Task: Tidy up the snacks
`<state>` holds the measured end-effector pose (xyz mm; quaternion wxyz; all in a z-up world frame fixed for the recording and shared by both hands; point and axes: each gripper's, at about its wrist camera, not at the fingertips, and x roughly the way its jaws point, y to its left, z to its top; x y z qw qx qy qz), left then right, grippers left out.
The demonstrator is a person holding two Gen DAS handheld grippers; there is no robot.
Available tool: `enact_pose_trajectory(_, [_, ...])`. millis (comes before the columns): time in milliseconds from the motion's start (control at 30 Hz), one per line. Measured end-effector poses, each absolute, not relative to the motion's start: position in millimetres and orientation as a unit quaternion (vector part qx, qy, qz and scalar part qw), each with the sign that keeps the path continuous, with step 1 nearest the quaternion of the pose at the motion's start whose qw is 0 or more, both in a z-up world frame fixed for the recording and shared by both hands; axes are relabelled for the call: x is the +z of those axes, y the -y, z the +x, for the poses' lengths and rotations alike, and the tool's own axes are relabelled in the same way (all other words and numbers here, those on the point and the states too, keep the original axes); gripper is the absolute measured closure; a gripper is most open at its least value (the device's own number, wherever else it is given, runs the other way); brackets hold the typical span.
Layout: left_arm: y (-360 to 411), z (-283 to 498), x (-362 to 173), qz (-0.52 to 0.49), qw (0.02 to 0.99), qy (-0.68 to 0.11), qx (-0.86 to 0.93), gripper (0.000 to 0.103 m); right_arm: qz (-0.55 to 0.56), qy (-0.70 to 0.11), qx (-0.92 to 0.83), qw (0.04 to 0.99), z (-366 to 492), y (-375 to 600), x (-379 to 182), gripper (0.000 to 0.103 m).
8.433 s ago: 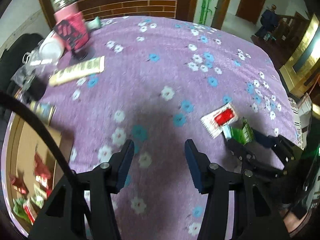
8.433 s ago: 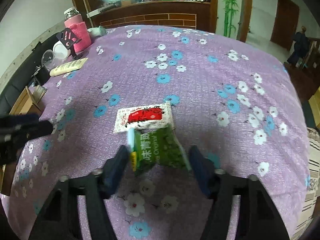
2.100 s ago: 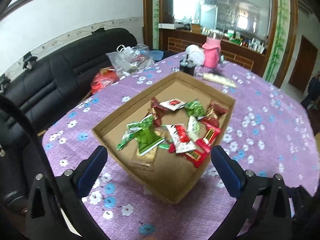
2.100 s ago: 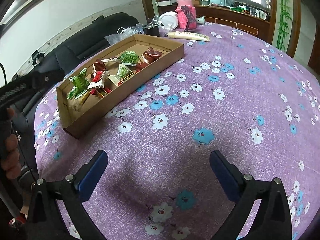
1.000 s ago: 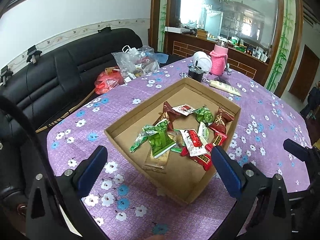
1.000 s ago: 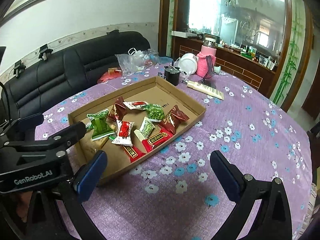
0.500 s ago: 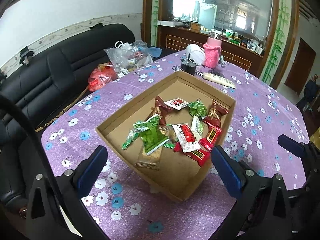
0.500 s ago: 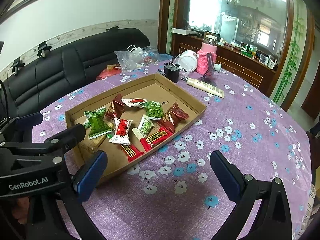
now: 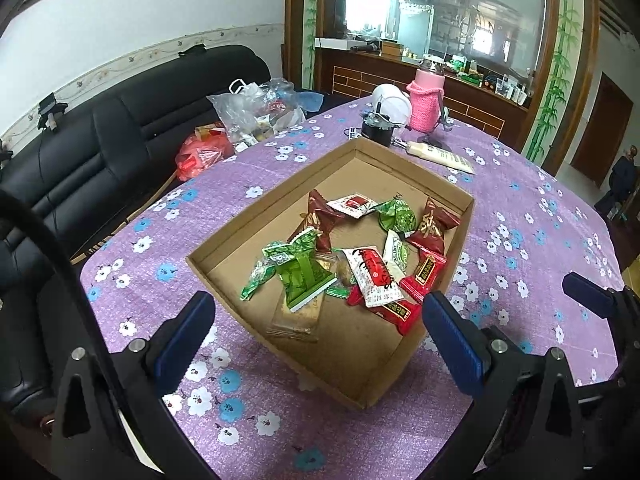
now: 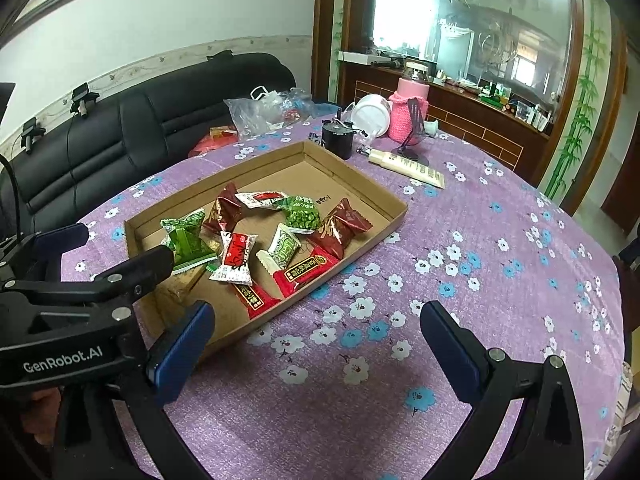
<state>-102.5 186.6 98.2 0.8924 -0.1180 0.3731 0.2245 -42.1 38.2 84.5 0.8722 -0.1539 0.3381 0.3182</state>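
At the centre of both views sits the cardboard tray [image 9: 460,236], snack packets [image 10: 280,240] heaped inside it on the purple floral tablecloth [image 10: 500,280]. Both the left gripper [image 9: 318,332] and right gripper [image 10: 316,342] hang above with fingers spread wide, grasping nothing. No loose packet shows on the cloth, so gathering looks finished; any next move seems only tidying. Cloth at right is bare; the table's rounded edge lies near the tray at lower left.

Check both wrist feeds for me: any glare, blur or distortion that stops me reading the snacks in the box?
Left wrist view: sharp, no motion blur; the snack packets in the cardboard box read clearly, though fisheye bends the box edges. Right wrist view: equally sharp, even daylight; the bright window is blown out but casts no glare on the packets. Both views darken at the corners.
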Motion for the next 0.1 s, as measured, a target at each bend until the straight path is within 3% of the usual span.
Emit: enact_pose_trajectory(100, [-185.8,-101.1,98.4,-0.115,0.893,-0.373,0.224,0.0,-0.151,-0.34,0.316,0.873,-41.0,-36.9,83.8,0.001])
